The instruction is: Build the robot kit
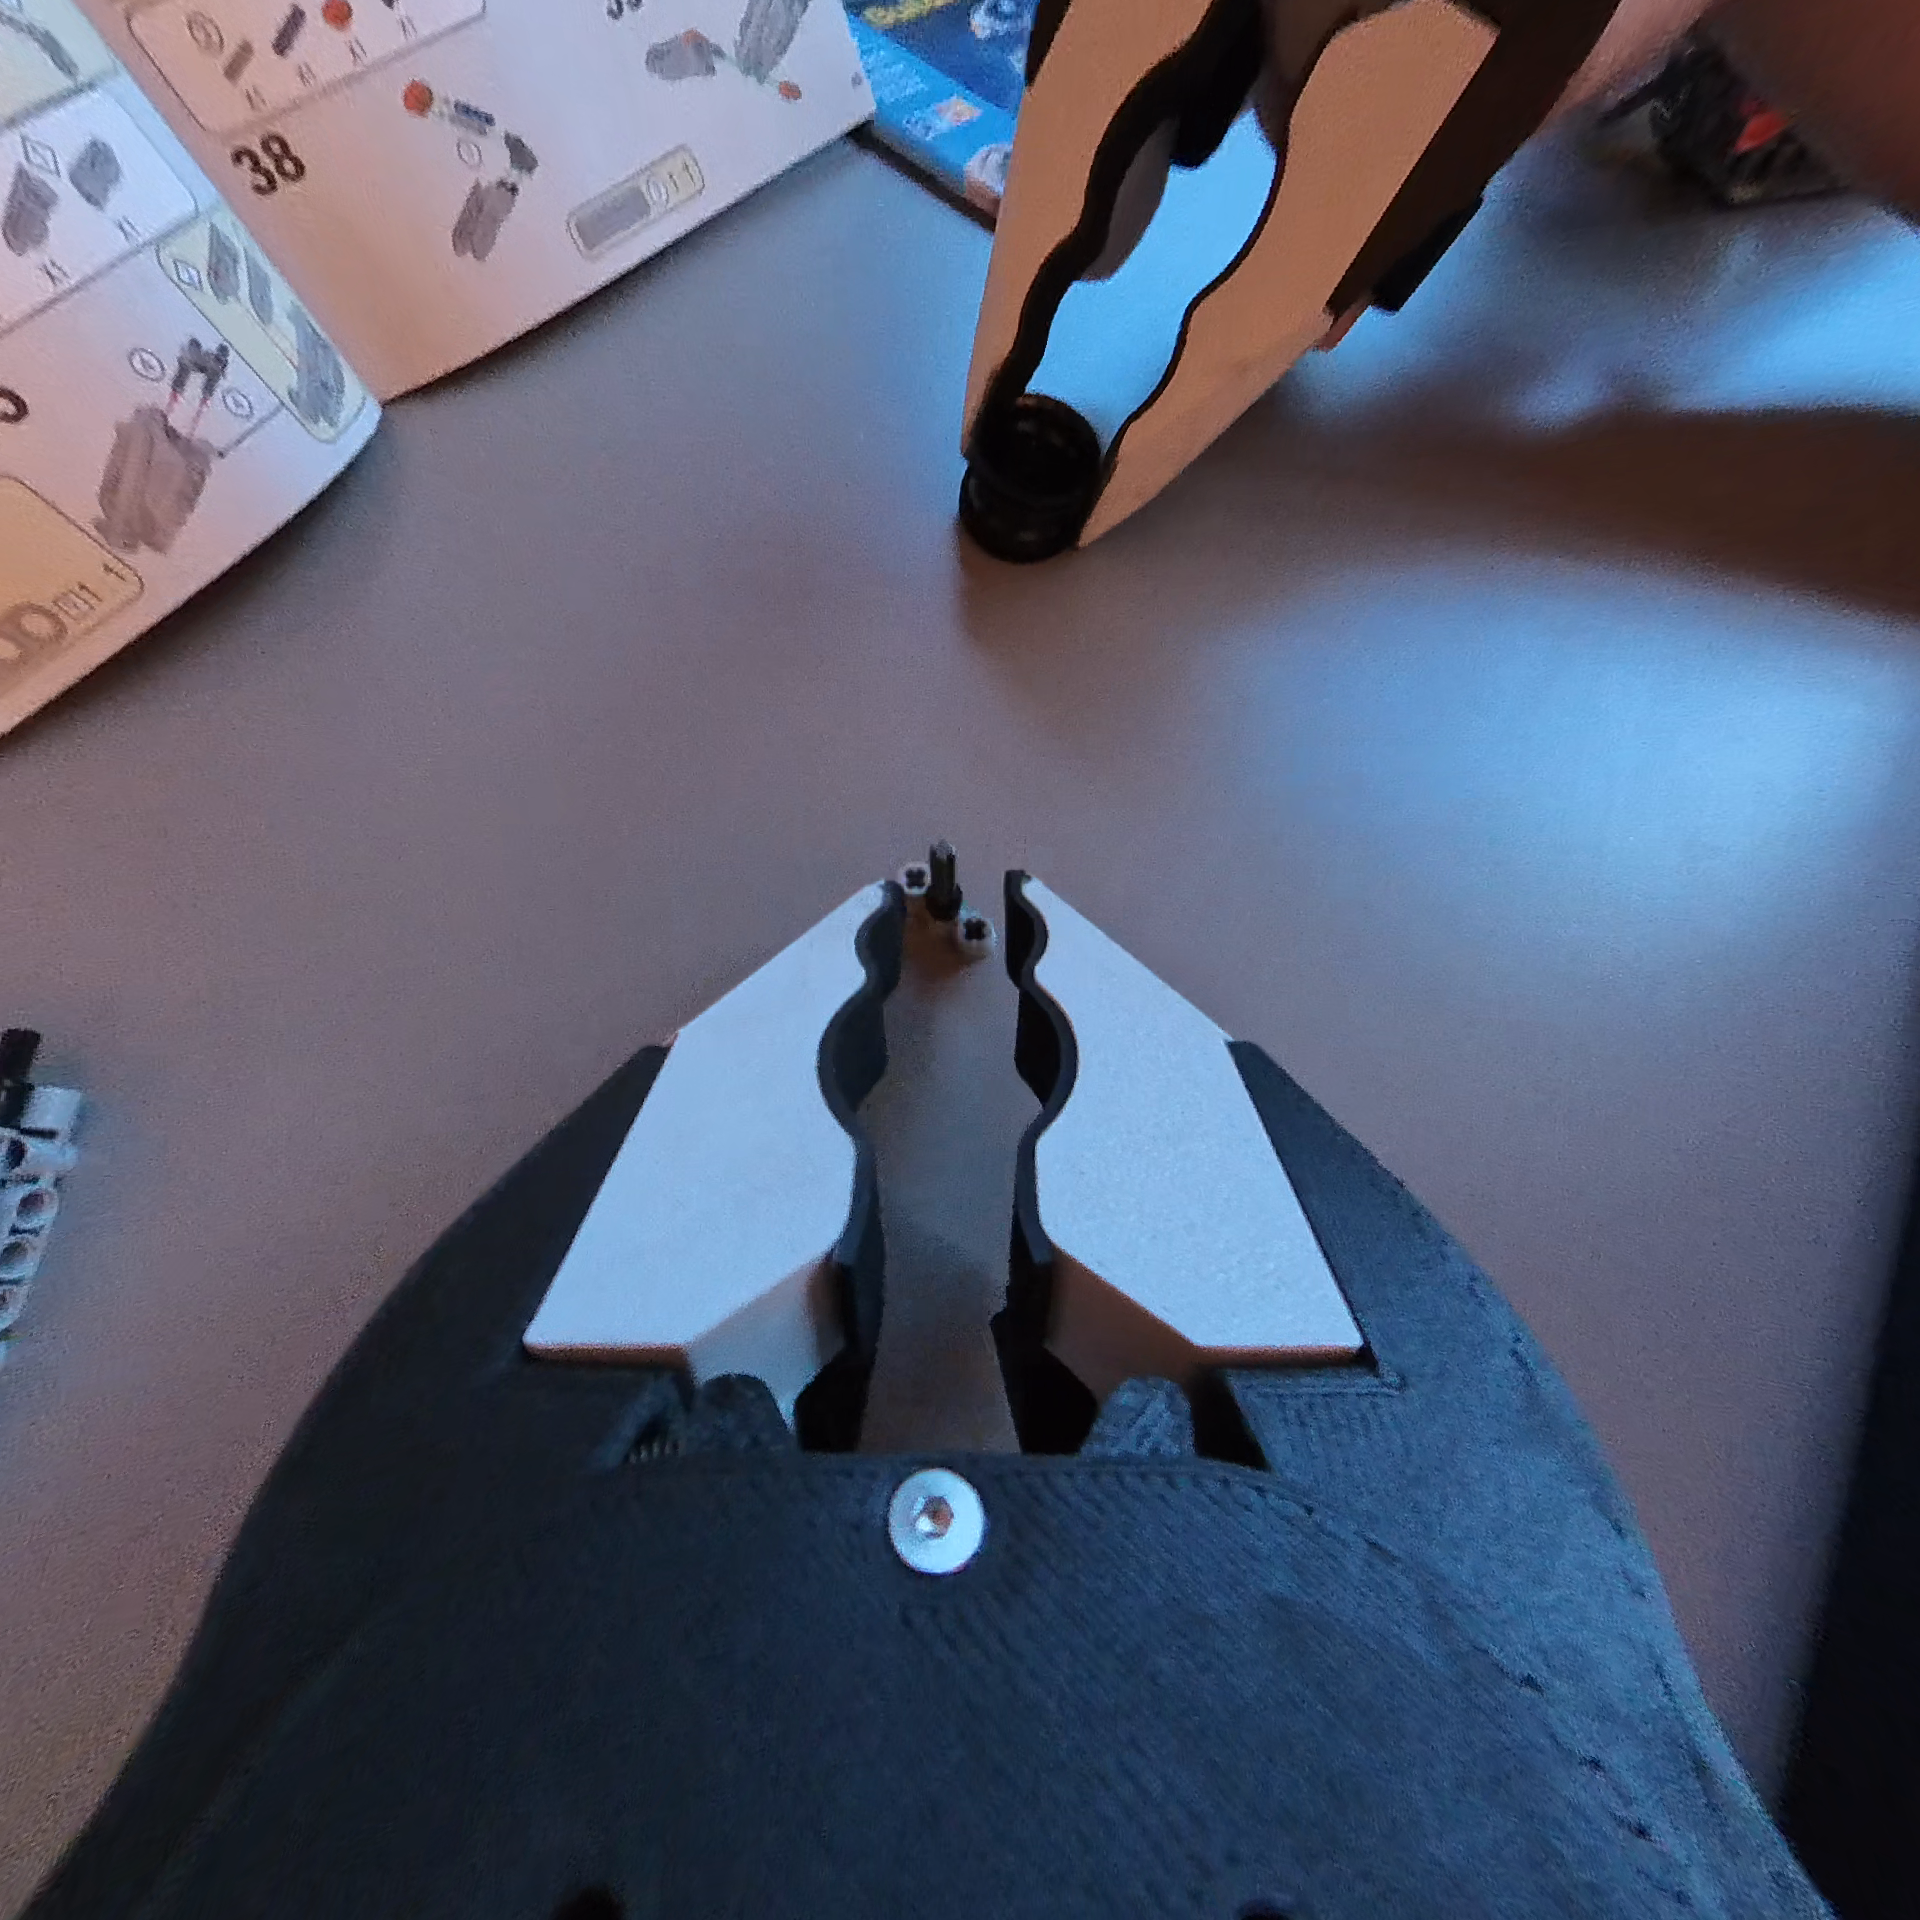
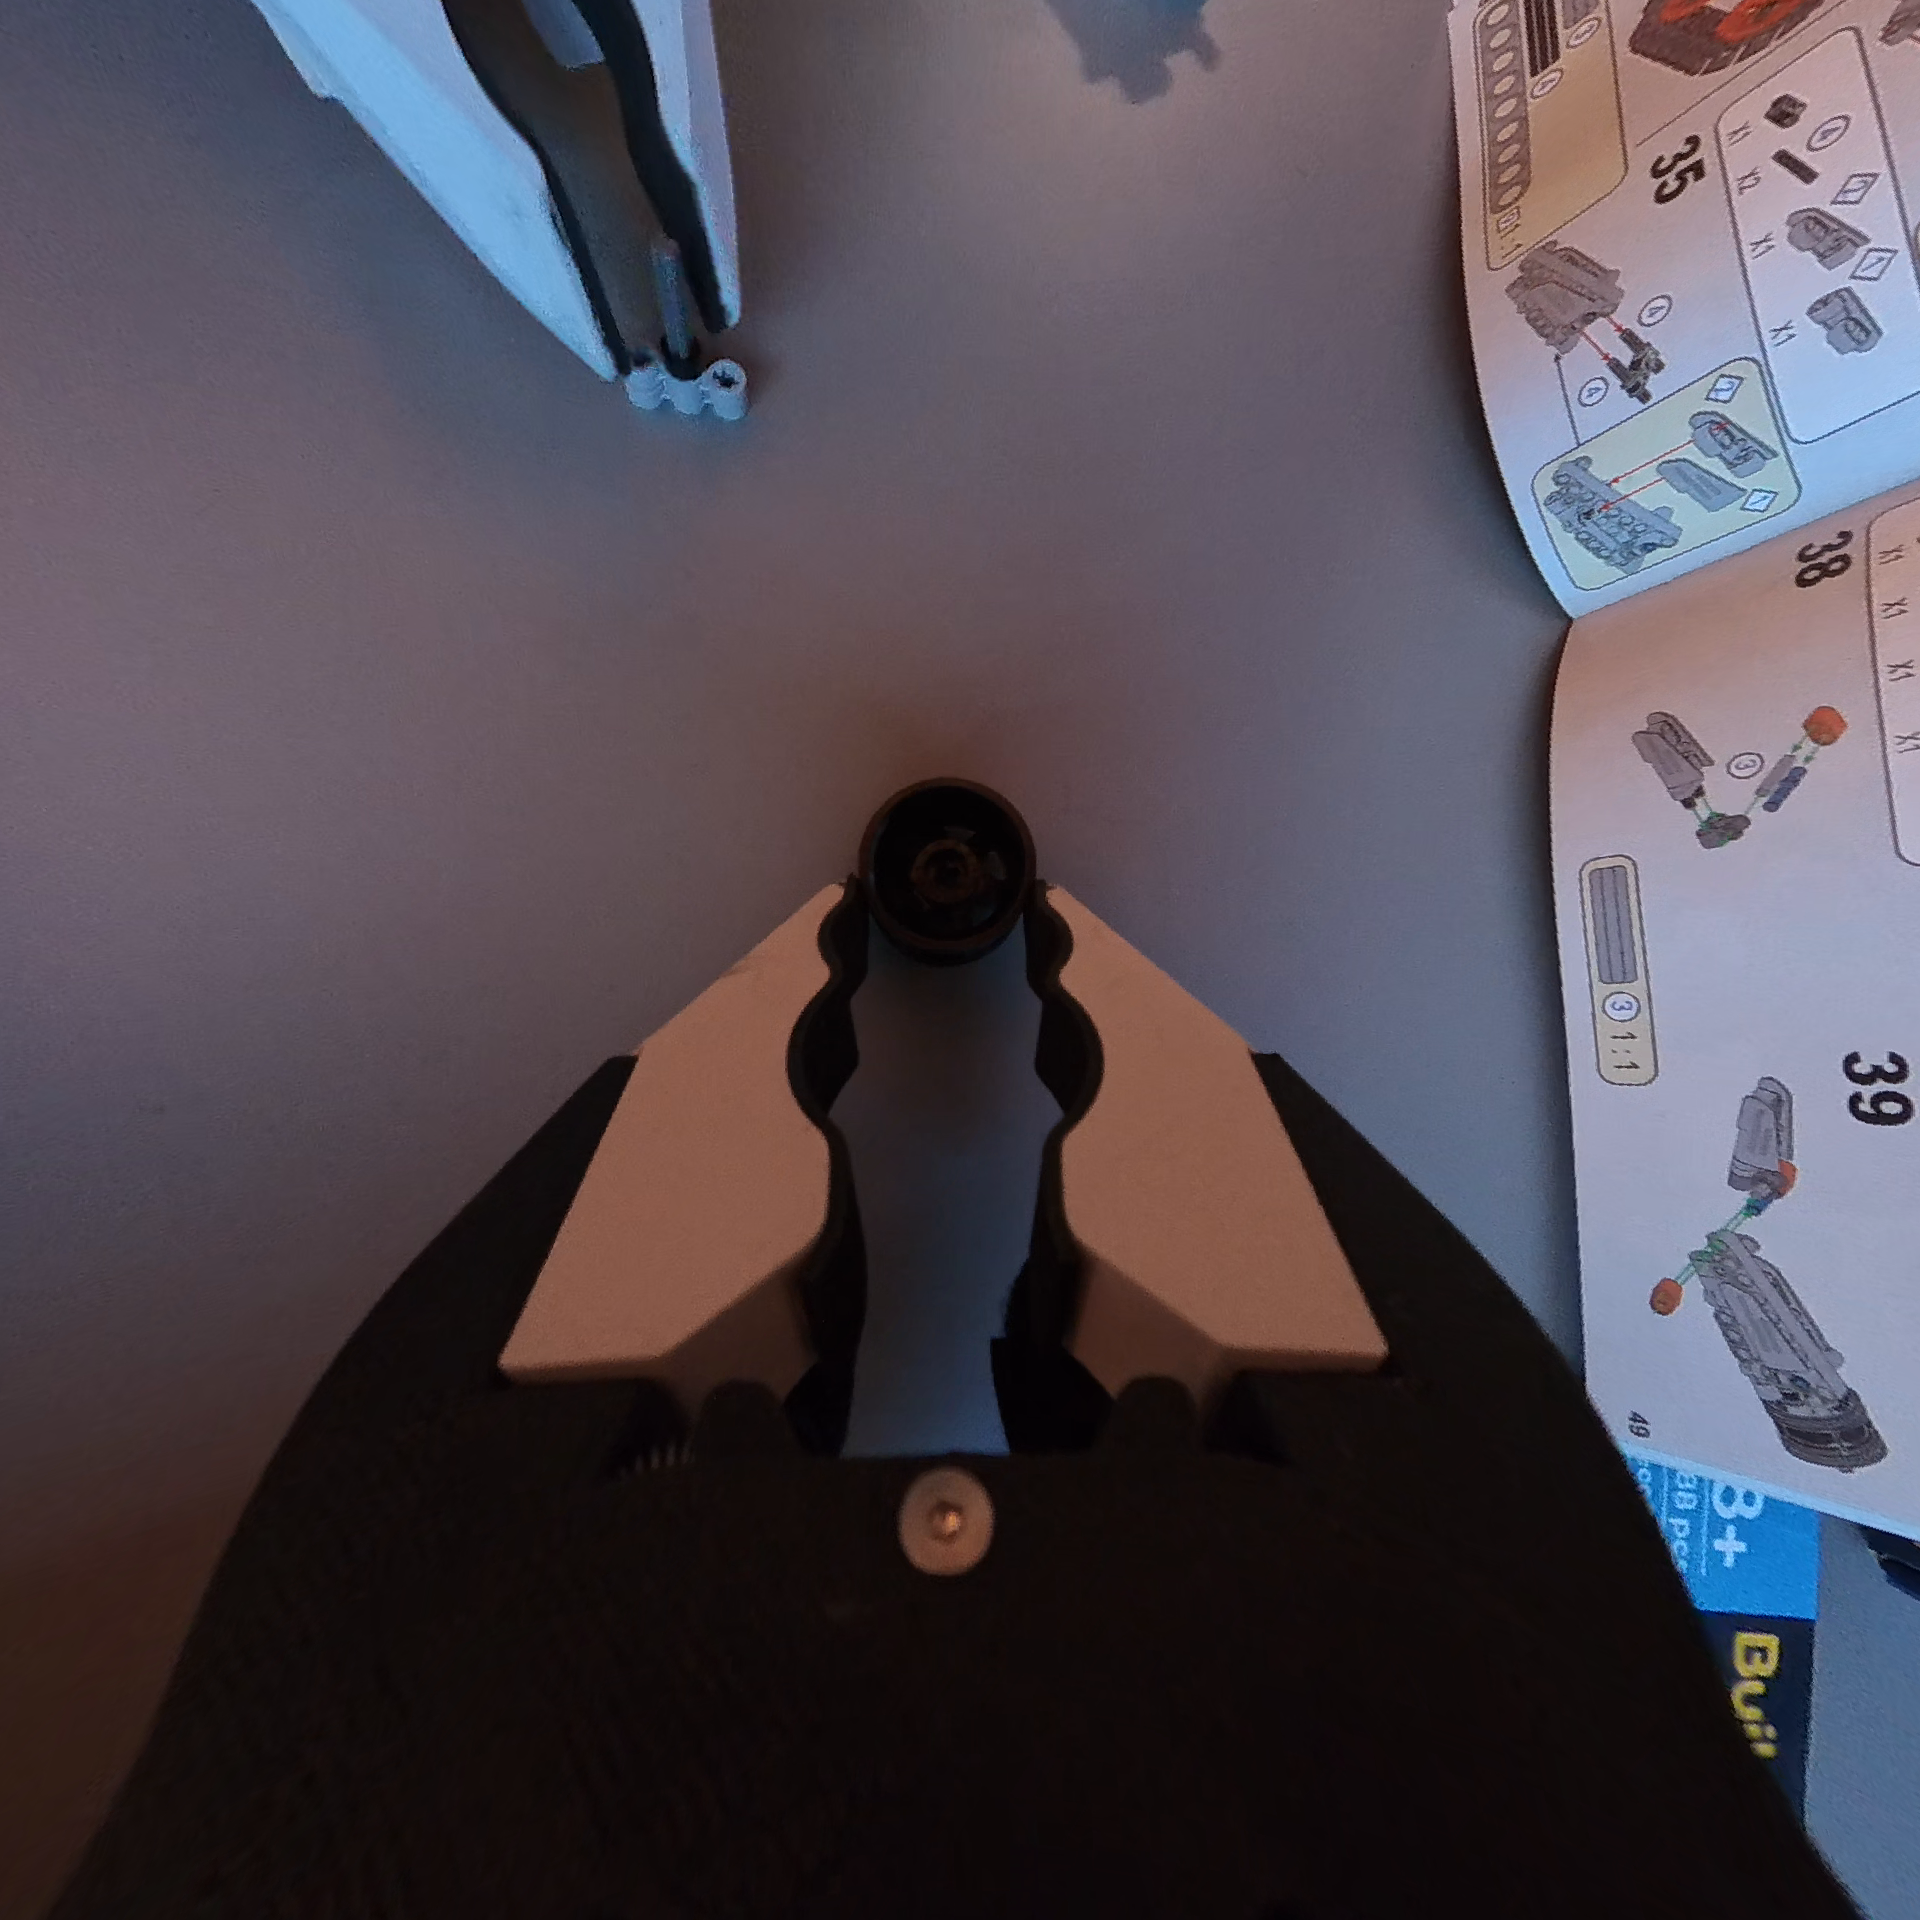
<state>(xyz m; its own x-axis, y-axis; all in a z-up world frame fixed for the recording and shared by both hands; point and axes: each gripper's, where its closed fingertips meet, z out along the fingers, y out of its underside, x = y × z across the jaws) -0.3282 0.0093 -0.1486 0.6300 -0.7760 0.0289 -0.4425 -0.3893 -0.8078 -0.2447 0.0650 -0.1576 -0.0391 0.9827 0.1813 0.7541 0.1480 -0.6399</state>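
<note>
My left gripper points down at the table with its jaws close together. It is shut on a small grey connector with a short black axle standing up between the fingers. The connector rests on the table at the tips of the left gripper in the right wrist view. My right gripper is shut on a small black wheel, hub facing the camera. In the left wrist view the right gripper holds the wheel down on the table beyond the connector.
An open instruction booklet lies at the far left, and it also shows at the right in the right wrist view. A blue box lies under it. A grey beam assembly sits at the left edge. Dark loose parts lie far right. My hands' fingertips stand some 11 centimeters from each other. About 15 centimeters separates my left fingertips from the grey beam assembly.
</note>
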